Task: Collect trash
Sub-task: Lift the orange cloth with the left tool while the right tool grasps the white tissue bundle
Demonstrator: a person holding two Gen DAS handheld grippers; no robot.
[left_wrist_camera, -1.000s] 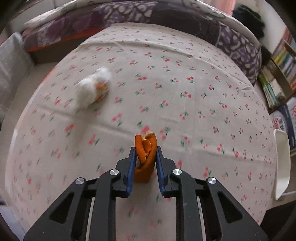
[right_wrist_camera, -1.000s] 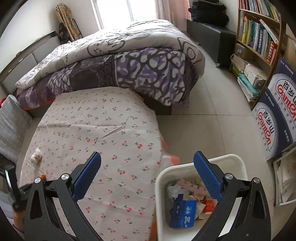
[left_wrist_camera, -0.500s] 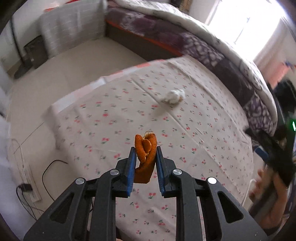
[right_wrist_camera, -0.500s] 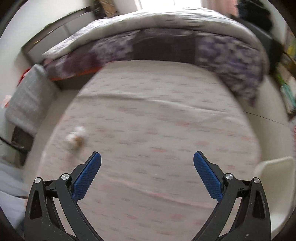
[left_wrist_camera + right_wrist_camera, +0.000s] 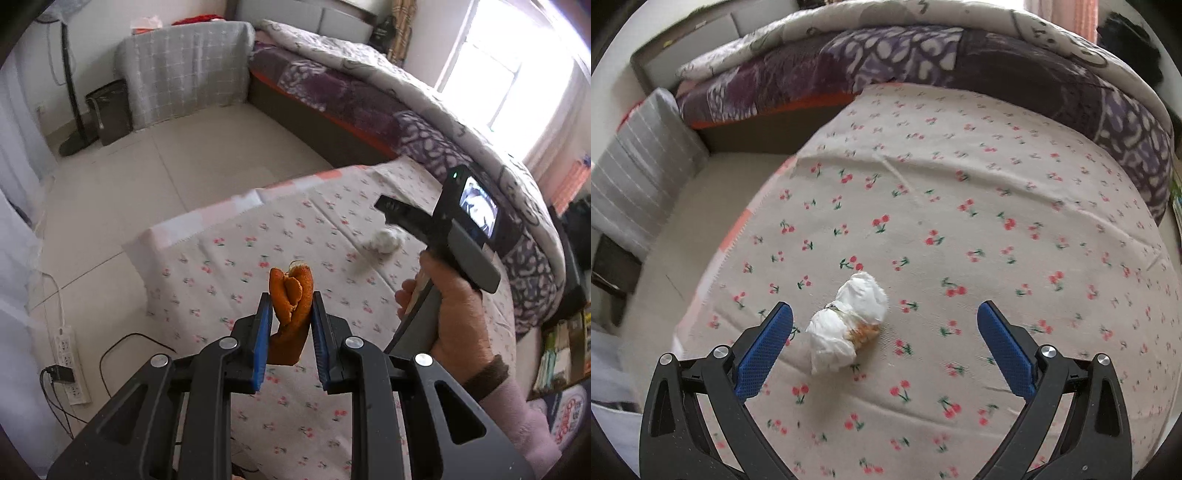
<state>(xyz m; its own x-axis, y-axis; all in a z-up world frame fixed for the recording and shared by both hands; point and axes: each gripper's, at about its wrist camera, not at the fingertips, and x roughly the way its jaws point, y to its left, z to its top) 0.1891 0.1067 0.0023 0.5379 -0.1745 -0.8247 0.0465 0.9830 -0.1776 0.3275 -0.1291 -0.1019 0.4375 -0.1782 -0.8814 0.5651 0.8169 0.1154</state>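
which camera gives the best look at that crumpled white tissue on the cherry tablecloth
The right wrist view. The crumpled tissue lies close and sharp, showing an orange stain, just ahead of the open right gripper. In the left wrist view it is small, blurred and far off, partly behind the right gripper's body.

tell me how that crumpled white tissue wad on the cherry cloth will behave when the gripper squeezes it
The tissue wad looks soft and loosely crumpled, so it will likely squash rather than resist. It seems light, so a nudge may scoot it across the cherry-print cloth. The orange bits showing at its edge might spill out if the open right gripper squeezes unevenly.
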